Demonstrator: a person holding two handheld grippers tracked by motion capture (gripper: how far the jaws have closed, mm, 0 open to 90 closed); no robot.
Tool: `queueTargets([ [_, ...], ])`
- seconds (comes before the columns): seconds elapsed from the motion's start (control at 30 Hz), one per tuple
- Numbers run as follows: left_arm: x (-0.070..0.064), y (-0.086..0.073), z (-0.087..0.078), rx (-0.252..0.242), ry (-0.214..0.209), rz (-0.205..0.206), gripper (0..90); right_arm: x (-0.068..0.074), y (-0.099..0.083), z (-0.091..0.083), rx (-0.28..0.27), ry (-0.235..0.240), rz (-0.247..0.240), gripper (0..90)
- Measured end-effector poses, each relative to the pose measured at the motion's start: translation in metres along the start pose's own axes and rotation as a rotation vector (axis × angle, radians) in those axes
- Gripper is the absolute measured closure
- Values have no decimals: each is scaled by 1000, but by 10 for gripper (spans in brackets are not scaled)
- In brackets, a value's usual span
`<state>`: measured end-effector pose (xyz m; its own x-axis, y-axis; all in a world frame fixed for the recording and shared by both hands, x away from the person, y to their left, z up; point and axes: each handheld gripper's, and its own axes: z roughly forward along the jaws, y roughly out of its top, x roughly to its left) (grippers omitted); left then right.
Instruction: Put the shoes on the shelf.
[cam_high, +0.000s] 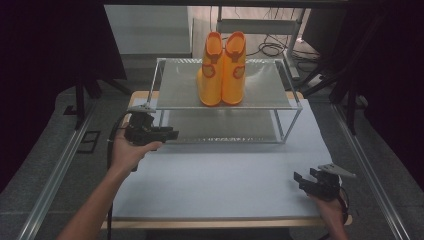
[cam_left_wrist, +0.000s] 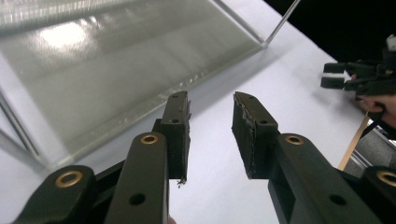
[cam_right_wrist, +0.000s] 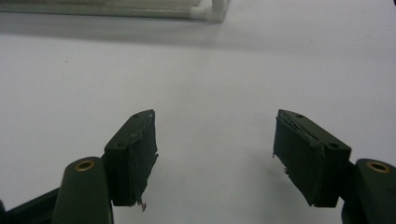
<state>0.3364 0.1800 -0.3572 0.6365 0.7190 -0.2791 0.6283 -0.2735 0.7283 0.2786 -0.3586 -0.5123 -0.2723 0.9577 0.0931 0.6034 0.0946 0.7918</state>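
- Forearms come in from the near edge in the high view; the left gripper (cam_high: 167, 134) hangs just in front of the rack's (cam_high: 295, 102) near-left corner, its jaws parted with nothing between them, while the right gripper (cam_high: 299, 179) rests low at the near right of the white table (cam_high: 220, 175), also parted and empty. A pair of orange boots (cam_high: 222, 70) stands upright on the rack's top shelf, side by side and touching, well apart from both grippers. The likely step is reaching for the boots, so the left gripper should rise above the shelf edge before going forward.
- Black jaws in the left gripper view stand spread around a narrow gap, pointing along the lower shelf (cam_left_wrist: 116, 70) and the table beside it. I judge it too low now; tilting up and clearing the thin frame post avoids knocking the rack.
- Wide-spread jaws in the right gripper view face bare white table, the rack's foot (cam_right_wrist: 208, 11) far ahead. Bringing this one up to take the second boot by its upper rim would keep the pair steady.
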Motion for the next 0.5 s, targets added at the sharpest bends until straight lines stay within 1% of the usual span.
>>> queueTargets([
  [0.2, 0, -8, 3, 11, -1, 7, 659, 1, 0, 0, 2, 1, -1, 302],
  [0.33, -1, -8, 4, 14, -2, 6, 652, 0, 1, -1, -5, -2, -1, 302],
  [0.5, -2, -7, 6, 21, 2, 14, 643, -1, 1, -3, -12, -6, 4, 302],
])
